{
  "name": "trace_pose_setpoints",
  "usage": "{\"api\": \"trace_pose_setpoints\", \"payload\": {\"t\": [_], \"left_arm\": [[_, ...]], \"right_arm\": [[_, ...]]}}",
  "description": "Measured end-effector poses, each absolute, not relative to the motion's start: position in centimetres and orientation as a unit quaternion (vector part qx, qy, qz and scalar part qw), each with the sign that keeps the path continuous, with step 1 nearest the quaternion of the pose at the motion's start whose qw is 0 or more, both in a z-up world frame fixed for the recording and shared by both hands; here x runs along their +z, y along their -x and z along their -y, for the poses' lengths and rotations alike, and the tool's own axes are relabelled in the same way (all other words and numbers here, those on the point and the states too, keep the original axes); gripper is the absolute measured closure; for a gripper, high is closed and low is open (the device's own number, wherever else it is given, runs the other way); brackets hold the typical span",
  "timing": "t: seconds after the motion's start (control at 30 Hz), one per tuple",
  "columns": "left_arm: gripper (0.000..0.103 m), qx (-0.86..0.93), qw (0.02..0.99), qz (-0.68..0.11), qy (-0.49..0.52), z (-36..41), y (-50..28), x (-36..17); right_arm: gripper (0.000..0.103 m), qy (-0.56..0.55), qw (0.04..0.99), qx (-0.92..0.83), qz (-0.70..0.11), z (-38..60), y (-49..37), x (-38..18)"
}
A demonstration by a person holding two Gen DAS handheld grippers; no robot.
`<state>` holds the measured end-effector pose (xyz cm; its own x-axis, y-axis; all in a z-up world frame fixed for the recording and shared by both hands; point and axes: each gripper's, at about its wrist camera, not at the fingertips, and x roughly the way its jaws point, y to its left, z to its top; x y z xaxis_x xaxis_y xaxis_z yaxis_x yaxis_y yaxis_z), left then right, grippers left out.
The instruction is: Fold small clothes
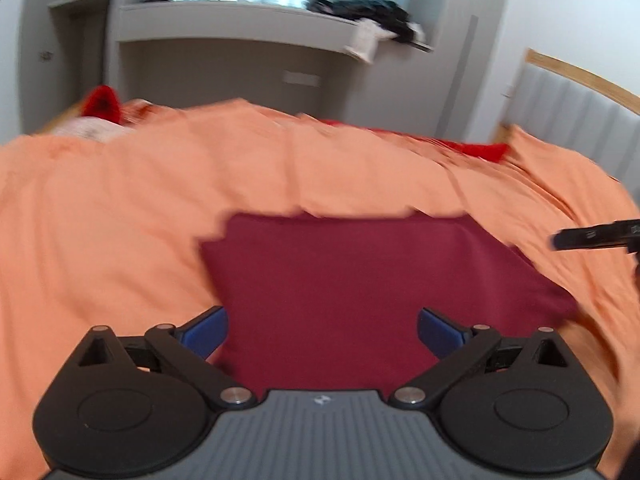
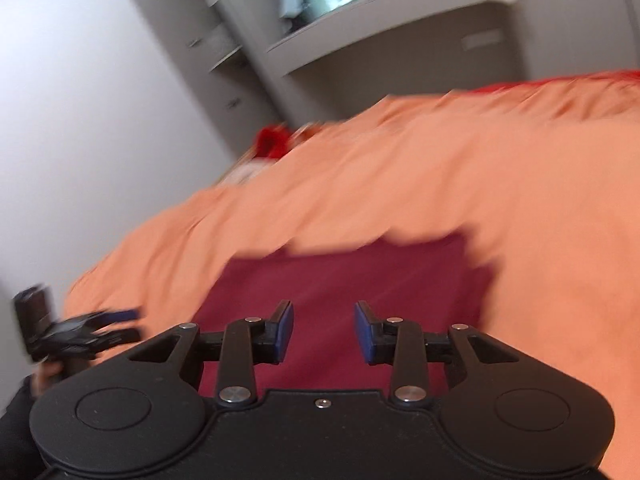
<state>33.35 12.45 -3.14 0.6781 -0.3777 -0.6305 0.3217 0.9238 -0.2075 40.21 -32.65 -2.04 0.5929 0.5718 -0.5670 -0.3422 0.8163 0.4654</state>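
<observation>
A: Maroon garment lies flat on the orange bedspread, lower centre of both views, as a neat rectangle. Looks already folded at least once.

B: Tools?

A: Left tool spread wide, blue pads clear of the cloth, nothing between them. Right tool parted by a narrower gap, also empty. In the left view it shows only as a dark sliver at the right edge.

B: Step in hand?

A: Between folds, I judge. Neither tool grips anything. Both hang over the near edge of the garment.

B: Next move?

A: Probably each tool takes a near corner and carries it to the far edge, keeping the layers aligned. Or the piece is finished and gets set aside. Cannot tell which.

B: Any writing?

A: Small pale emblem on the left tool's grey body, unreadable. Frames are motion-blurred; no labels legible.
</observation>
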Motion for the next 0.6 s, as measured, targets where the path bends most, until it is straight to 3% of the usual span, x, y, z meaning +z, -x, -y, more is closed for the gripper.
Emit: {"api": "trace_pose_setpoints", "payload": {"t": [0.27, 0.37, 0.47, 0.5, 0.53, 0.57, 0.6], "left_arm": [[0.001, -0.153, 0.883, -0.445, 0.001, -10.0, -33.4, -10.3], [0.001, -0.152, 0.888, -0.431, -0.047, -9.6, -32.3, -11.5], [0.001, -0.139, 0.891, -0.424, -0.079, -8.4, -31.5, -10.8], [0.001, -0.139, 0.892, -0.424, -0.073, -8.4, -31.2, -10.2], [0.001, -0.136, 0.895, -0.421, -0.065, -8.5, -30.9, -9.4], [0.001, -0.130, 0.898, -0.415, -0.059, -8.3, -30.5, -8.4], [0.001, -0.123, 0.904, -0.407, -0.052, -8.4, -29.9, -7.2]], "right_arm": [[0.079, -0.068, 0.872, 0.204, -0.439, 27.9, -36.1, -7.4], [0.094, -0.083, 0.875, 0.165, -0.449, 30.2, -34.8, -8.6], [0.096, -0.115, 0.871, 0.160, -0.450, 31.6, -34.4, -9.7], [0.095, -0.119, 0.872, 0.159, -0.448, 31.5, -34.2, -9.5], [0.085, -0.121, 0.873, 0.157, -0.446, 31.5, -33.9, -9.0], [0.063, -0.123, 0.875, 0.160, -0.440, 31.8, -33.8, -8.5], [0.049, -0.121, 0.881, 0.164, -0.426, 31.5, -33.1, -7.4]]}}
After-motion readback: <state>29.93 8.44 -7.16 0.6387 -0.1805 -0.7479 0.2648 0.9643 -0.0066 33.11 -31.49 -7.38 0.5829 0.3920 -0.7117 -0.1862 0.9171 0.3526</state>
